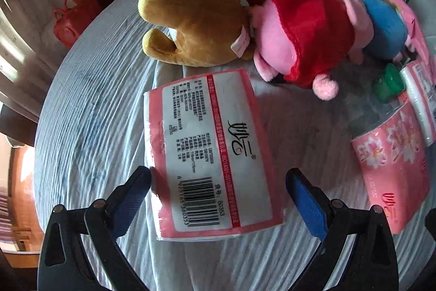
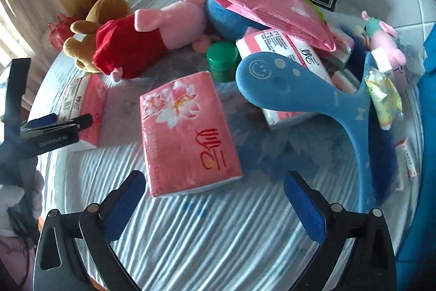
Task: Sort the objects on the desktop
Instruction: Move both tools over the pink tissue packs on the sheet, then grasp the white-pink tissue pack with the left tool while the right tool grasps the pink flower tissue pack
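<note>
My left gripper (image 1: pixel 218 198) wide open around the barcode-side tissue pack (image 1: pixel 209 152), pads not pressing, my right gripper (image 2: pixel 214 198) spread wide just short of the floral tissue pack (image 2: pixel 188 132), both packs flat on the striped cloth (image 2: pixel 218 236)

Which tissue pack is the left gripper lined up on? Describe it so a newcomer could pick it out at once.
Start from the brown plush bear on the striped cloth. Just in front of its paws lies a pink tissue pack, sitting between the open fingers of the left gripper. Unlike the flower-printed pack beside it, its white label with barcode faces up.
</note>
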A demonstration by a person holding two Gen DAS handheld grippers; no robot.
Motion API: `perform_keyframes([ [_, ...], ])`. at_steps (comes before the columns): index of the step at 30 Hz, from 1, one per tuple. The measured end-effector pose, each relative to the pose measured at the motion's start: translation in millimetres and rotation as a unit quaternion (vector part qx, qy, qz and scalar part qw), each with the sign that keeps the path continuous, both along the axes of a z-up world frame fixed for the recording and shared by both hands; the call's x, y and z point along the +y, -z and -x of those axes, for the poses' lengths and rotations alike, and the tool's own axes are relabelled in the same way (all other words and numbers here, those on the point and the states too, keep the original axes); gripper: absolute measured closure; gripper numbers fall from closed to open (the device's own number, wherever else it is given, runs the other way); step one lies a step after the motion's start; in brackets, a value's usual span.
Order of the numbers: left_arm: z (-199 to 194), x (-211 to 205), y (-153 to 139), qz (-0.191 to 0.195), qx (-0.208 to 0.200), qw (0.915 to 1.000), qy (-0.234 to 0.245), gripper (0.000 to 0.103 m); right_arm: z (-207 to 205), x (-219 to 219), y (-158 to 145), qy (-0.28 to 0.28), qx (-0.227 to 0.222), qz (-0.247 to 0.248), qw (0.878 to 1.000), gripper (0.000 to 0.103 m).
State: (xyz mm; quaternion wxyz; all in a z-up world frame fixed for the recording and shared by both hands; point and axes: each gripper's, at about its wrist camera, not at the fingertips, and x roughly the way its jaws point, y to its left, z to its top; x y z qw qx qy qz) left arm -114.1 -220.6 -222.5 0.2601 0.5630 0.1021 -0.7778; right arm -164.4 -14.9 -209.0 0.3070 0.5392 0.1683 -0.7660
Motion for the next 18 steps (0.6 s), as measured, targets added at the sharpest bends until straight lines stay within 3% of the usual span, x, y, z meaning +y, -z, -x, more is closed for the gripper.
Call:
perform_keyframes([
  [2,-2,13,-2,0.01,-0.001,0.9997,0.021,0.004,4,0,4,-0.007,0.002,-0.011,1.0,0.0],
  [6,-16,35,-7,-0.031,0.014,0.9977,0.058,0.004,3,-14,9,-0.018,0.003,-0.03,0.999,0.0],
  [13,5,34,0,-0.02,-0.01,0.9974,0.069,0.002,15,-47,38,-0.034,-0.018,-0.065,0.997,0.0],
  [18,-10,35,-12,-0.083,0.013,0.9935,0.077,0.002,5,-37,36,-0.028,-0.046,-0.075,0.996,0.0],
])
